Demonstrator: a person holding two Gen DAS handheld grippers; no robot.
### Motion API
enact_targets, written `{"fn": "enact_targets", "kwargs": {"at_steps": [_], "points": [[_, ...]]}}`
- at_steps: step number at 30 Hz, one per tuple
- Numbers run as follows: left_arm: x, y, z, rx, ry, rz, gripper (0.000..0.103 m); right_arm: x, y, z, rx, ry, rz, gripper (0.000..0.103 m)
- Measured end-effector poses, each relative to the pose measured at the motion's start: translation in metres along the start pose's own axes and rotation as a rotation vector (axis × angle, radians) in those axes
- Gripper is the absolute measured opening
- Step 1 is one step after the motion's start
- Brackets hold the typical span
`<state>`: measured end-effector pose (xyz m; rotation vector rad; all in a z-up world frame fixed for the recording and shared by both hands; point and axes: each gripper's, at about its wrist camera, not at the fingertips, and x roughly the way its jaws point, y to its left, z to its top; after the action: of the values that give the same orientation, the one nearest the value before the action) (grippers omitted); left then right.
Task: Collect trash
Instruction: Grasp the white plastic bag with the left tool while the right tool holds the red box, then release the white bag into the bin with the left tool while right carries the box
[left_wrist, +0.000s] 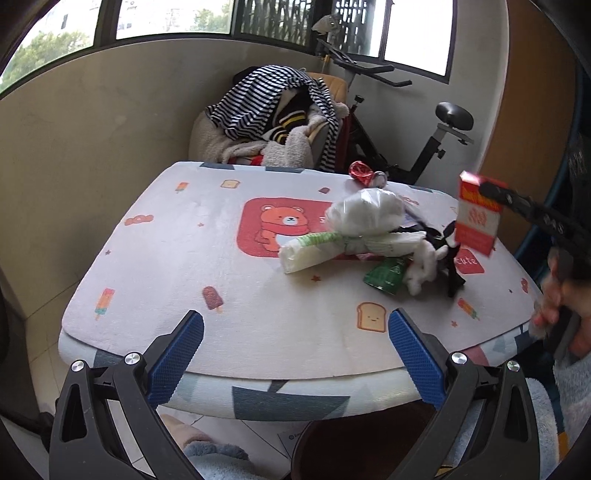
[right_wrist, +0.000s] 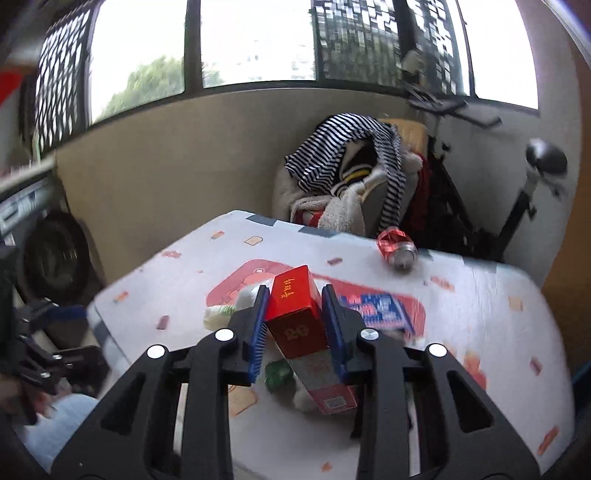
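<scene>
While the right gripper (right_wrist: 295, 321) clamps a tall red cardboard carton (right_wrist: 300, 325) between its blue ribbed pads, the box hangs clear above the table with the cartoon-print cloth (left_wrist: 177, 273). Seen from the right wrist, its long axis runs from a gold-lettered red end pointing up and away toward the window down to a paler end nearest the camera; from the left wrist the same carton (left_wrist: 477, 218) stands nearly upright, slightly tilted, above the table's right side, pinched near its top. Below it lies a heap of rubbish: a clear plastic bag stuffed with white paper (left_wrist: 365, 214), a long white wrapper with green print (left_wrist: 325, 249) lying crosswise, a crumpled green packet (left_wrist: 386, 275), and some black and white scraps. A crushed red drinks can (left_wrist: 364, 173) lies on its side near the far edge, well apart from the heap. Low over the near edge, the left gripper (left_wrist: 295, 332) is spread wide with nothing between its pads.
</scene>
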<state>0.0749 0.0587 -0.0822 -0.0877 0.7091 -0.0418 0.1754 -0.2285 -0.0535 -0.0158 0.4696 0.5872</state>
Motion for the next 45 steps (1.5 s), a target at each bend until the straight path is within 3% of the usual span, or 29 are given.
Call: {"fn": "enact_targets", "kwargs": {"at_steps": [9, 11, 15, 19, 21, 23, 27, 34, 35, 36, 37, 39, 41, 45], "points": [[0.012, -0.007, 0.007, -0.034, 0.032, -0.061, 0.097, -0.013, -0.043, -0.080, 0.215, 0.119, -0.048, 0.032], [0.019, -0.009, 0.011, -0.030, 0.037, -0.069, 0.097, -0.015, -0.047, -0.088, 0.227, 0.118, -0.060, 0.032], [0.047, -0.008, 0.025, -0.019, 0.074, -0.061, 0.083, -0.019, -0.053, -0.090, 0.247, 0.102, -0.060, 0.032], [0.075, -0.001, 0.052, -0.115, 0.109, -0.151, 0.080, -0.022, -0.058, -0.090, 0.245, 0.088, -0.071, 0.032], [0.092, -0.005, 0.073, -0.144, 0.118, -0.181, 0.083, -0.022, -0.062, -0.087, 0.246, 0.085, -0.075, 0.032], [0.108, -0.013, 0.090, -0.161, 0.120, -0.215, 0.098, -0.021, -0.066, -0.089, 0.256, 0.085, -0.077, 0.032], [0.159, -0.033, 0.122, -0.218, 0.191, -0.279, 0.098, -0.020, -0.074, -0.093, 0.274, 0.086, -0.085, 0.032], [0.242, -0.050, 0.134, -0.345, 0.320, -0.268, 0.098, -0.019, -0.085, -0.099, 0.295, 0.098, -0.096, 0.032], [0.247, -0.049, 0.131, -0.374, 0.325, -0.274, 0.093, -0.020, -0.085, -0.099, 0.294, 0.100, -0.096, 0.032], [0.251, -0.046, 0.125, -0.413, 0.320, -0.291, 0.075, -0.020, -0.085, -0.101, 0.294, 0.104, -0.096, 0.032], [0.250, -0.043, 0.121, -0.427, 0.309, -0.295, 0.071, -0.021, -0.085, -0.102, 0.293, 0.108, -0.096, 0.032], [0.246, -0.040, 0.117, -0.420, 0.292, -0.298, 0.052, -0.022, -0.085, -0.104, 0.293, 0.108, -0.092, 0.032], [0.237, -0.036, 0.118, -0.401, 0.281, -0.290, 0.046, -0.024, -0.084, -0.104, 0.297, 0.109, -0.088, 0.032], [0.199, -0.027, 0.133, -0.334, 0.192, -0.286, 0.045, -0.028, -0.077, -0.101, 0.292, 0.097, -0.067, 0.032]]}}
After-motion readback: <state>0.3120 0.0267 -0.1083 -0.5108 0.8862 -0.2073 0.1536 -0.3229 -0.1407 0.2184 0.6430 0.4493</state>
